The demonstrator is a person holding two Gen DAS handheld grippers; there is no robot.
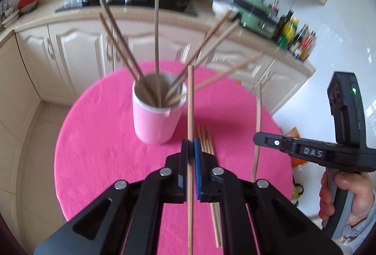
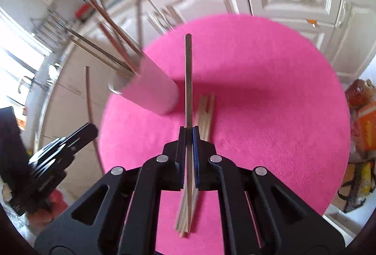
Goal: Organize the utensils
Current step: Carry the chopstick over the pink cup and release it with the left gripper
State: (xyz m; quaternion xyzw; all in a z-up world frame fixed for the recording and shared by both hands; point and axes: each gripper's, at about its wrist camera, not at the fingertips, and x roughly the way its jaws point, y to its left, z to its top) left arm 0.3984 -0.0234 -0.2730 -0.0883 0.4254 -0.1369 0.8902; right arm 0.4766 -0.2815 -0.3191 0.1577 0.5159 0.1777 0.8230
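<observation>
Left wrist view: the left gripper has its jaws pinching 1 pale wooden chopstick. A pink cylindrical cup of brown chopsticks stands mid-table on the round pink-covered table; loose wooden chopsticks lie just beside it.

Right wrist view: the right gripper has its jaws pinching 1 dark chopstick above the loose ones.

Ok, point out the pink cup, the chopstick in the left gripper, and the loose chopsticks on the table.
pink cup (image 1: 155,123), left wrist view, outer wall.
chopstick in the left gripper (image 1: 190,99), left wrist view, shaft above jaws.
loose chopsticks (image 2: 206,111), right wrist view, upper ends.
</observation>
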